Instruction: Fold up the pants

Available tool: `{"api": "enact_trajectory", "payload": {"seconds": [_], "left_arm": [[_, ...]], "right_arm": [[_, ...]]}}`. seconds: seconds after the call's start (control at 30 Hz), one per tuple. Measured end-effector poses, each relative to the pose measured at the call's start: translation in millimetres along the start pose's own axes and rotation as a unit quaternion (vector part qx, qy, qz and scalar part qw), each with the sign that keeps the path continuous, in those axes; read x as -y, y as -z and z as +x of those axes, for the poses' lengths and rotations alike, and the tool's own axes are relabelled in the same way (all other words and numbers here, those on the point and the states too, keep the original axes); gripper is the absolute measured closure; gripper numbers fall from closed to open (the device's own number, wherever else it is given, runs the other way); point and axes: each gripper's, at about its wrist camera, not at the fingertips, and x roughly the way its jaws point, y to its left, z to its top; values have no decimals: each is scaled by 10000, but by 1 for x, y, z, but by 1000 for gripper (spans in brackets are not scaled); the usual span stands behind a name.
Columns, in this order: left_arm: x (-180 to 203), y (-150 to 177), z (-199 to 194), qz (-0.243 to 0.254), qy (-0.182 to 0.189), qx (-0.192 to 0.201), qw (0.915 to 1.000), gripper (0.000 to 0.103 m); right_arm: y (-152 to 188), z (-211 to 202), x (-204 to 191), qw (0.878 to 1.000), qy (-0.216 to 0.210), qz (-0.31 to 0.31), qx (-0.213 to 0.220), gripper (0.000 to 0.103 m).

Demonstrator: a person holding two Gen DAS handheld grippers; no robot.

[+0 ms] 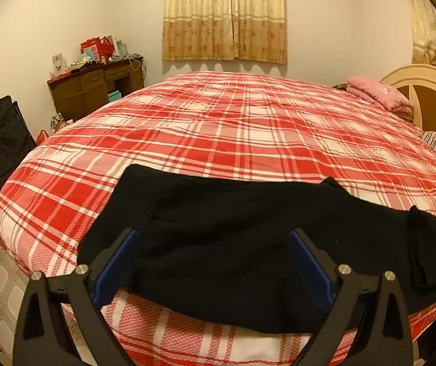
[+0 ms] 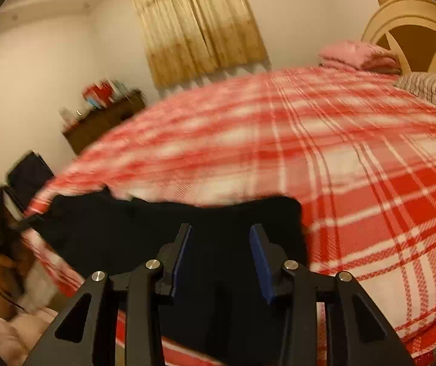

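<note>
The pants (image 1: 218, 238) are spread flat along the near edge of the bed (image 1: 233, 122), which is covered in a red-and-white plaid. In the left wrist view the black cloth is seen running from the near left part of the bed off toward the right, where a narrower part (image 1: 425, 244) is laid over the edge. A little of the lower hem is draped over the bed's near side.

The left tongs (image 1: 213, 262) are held released, the two blue pads wide apart, above the near edge of the pants; no cloth is gripped between them. Whether the pads are touching the cloth cannot be told.

The right tongs (image 2: 221, 259) are likewise released, with a narrower gap between the blue pads, and are poised over the pants (image 2: 172, 228) near the right end of the cloth. The right view is blurred, so contact cannot be judged there either.

At the far right corner of the bed a folded pink blanket (image 1: 379, 94) is set against the headboard (image 1: 431, 97), and a striped pillow (image 2: 434, 91) is laid beside it. A curtain (image 1: 224, 15) is hung on the far wall, and a cluttered desk (image 1: 96, 88) is placed in the room's far left corner.
</note>
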Motion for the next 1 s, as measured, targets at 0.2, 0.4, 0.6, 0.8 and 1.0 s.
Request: {"api": "enact_trajectory", "payload": {"seconds": [0.2,0.4,0.6,0.8,1.0], "left_arm": [[3,3,1,-7,99,-51,9999,3],[-6,3,-7,147,-123,94,9998,3],[-43,10,-3,-337,-454,34,9984,3],[-78,21,-2,-996,-741,20,9923,3],[-103,26,2,-1593,-552,-31,9857,3]], "right_arm": [[29,33,-50,9950,-679,-340,-651,62],[51,61,-80,9877,-483,-872,-1207,61],[25,40,-95,9905,-965,-690,-697,61],[48,103,-106,9833,-933,-399,-1509,61],[31,74,-105,9917,-979,-376,-750,61]]}}
